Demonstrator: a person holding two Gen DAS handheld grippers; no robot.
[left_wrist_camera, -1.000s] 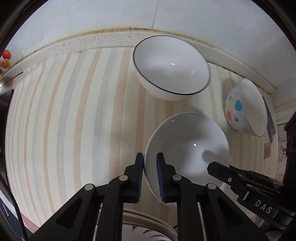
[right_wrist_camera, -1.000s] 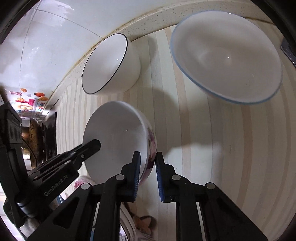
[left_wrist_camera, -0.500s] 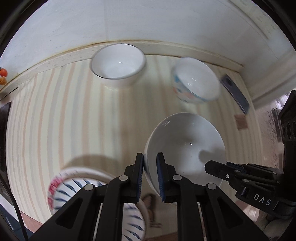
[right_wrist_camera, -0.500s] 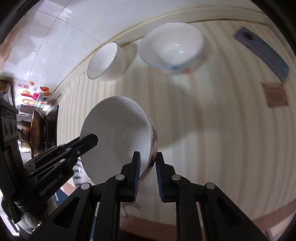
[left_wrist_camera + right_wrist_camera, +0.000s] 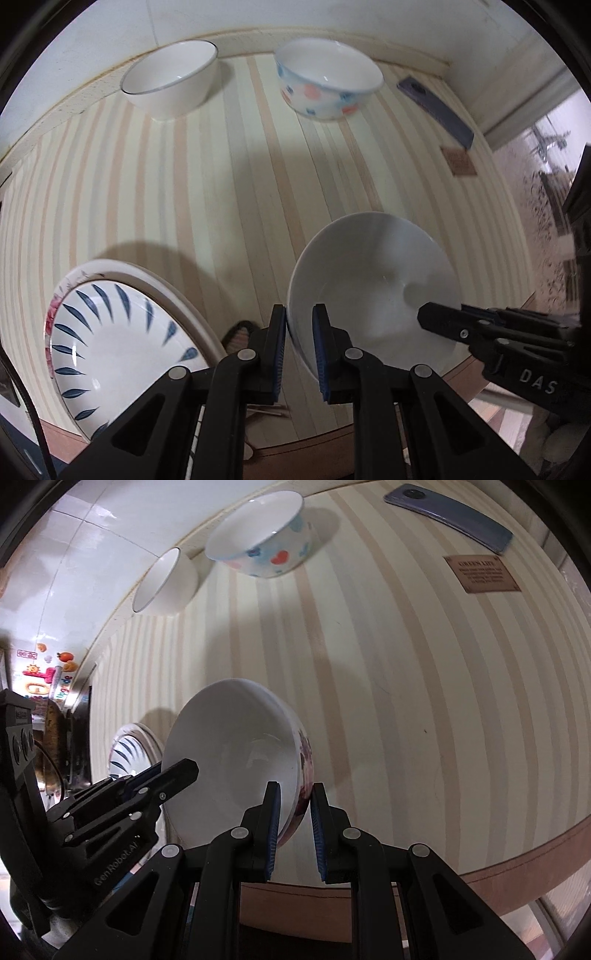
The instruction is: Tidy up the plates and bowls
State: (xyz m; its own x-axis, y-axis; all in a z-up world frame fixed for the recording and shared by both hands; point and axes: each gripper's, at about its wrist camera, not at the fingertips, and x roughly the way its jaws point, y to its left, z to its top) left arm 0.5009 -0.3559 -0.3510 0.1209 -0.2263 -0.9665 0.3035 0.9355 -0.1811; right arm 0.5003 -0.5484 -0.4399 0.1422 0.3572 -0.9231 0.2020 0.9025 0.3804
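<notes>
A white bowl with a floral outside (image 5: 373,291) is held above the striped table (image 5: 229,192), clear of its surface. It is gripped from 2 sides. The left gripper (image 5: 299,345) is pinched on the near-left part of the rim, 1 pad inside and 1 outside. The right gripper (image 5: 294,825) is clamped on the opposite wall, where the purple flower print is seen; in the left wrist view it enters from the lower right.

At the back of the table, beside the wall, 2 more bowls are seen: a white bowl with a dark rim (image 5: 171,79) and a spotted bowl (image 5: 328,83), standing near each other but apart. A blue-leaf plate (image 5: 122,347) is stacked on a wider plate at the near-left edge. A phone (image 5: 436,110) and a brown label (image 5: 460,162) lie on the right.

The main risk is judged to lie in the double grip. If the 2 grippers are drawn apart or twisted unevenly, the glazed rim could be levered out of 1 pair of pads, and the bowl could be dropped onto the table or past its near edge. If the bowl is lowered tilted, as it is now held, another bowl or the plate could be struck and chipped.
</notes>
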